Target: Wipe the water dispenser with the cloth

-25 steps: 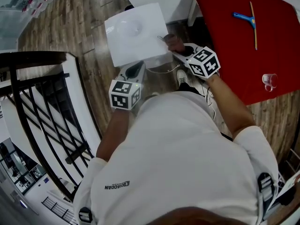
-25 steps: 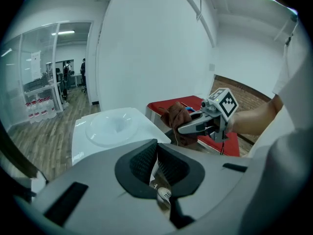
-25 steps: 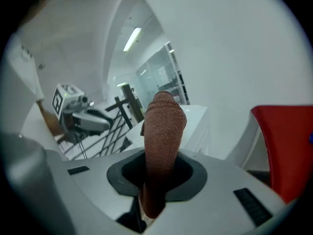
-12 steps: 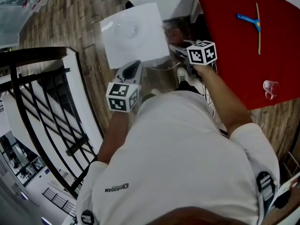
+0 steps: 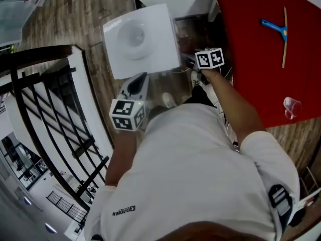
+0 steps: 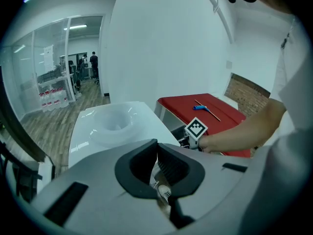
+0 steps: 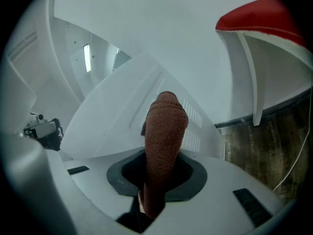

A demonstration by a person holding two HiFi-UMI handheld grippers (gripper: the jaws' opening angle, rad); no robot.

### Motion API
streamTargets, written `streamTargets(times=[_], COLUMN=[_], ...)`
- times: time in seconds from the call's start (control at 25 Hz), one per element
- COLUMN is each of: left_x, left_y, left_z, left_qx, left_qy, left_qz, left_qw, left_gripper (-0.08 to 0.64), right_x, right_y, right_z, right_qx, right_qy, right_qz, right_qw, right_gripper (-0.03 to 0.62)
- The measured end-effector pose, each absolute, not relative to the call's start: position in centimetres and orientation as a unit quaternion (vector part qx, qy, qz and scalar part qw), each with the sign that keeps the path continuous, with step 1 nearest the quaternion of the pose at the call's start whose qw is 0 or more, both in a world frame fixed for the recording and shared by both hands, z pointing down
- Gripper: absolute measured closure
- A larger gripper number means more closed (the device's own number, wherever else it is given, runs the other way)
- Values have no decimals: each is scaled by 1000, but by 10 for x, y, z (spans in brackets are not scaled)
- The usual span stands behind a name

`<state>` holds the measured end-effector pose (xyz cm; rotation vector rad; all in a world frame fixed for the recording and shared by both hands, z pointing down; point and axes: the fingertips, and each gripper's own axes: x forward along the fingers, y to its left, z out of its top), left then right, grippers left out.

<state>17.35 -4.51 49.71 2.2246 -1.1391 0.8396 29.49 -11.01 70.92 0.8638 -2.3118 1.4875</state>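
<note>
The white water dispenser (image 5: 140,39) is seen from above, its round bottle socket in the top. My right gripper (image 5: 193,60) is at the dispenser's right side, low beside the red table. In the right gripper view it (image 7: 161,173) is shut on a brown cloth (image 7: 165,126), whose end rests against the dispenser's vented white side panel (image 7: 117,116). My left gripper (image 5: 139,82) hovers just in front of the dispenser's near edge. In the left gripper view its jaws (image 6: 157,155) are shut with nothing in them, and the dispenser top (image 6: 112,126) lies beyond.
A red table (image 5: 261,54) stands right of the dispenser, carrying a blue squeegee (image 5: 276,28) and a clear cup (image 5: 292,106). A black railing (image 5: 45,114) runs along the left. A white cable (image 7: 296,160) trails on the wooden floor below the table's white leg (image 7: 249,77).
My right gripper has moved with the cloth further along the dispenser's right side. The left gripper has drifted back slightly from the dispenser's near edge.
</note>
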Motion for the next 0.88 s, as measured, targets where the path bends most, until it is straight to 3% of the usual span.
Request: streamTargets(times=[0.88], left_x=[186], left_y=[-56], left_z=[492], left_qx=[792], left_qy=[-452], left_qz=[314], left_qw=[264], left_gripper=[558], right_x=[306], right_y=[-116], right_z=[825], right_qx=[305], right_qy=[-718], right_qz=[598], right_qw=[181], right_gripper=[522])
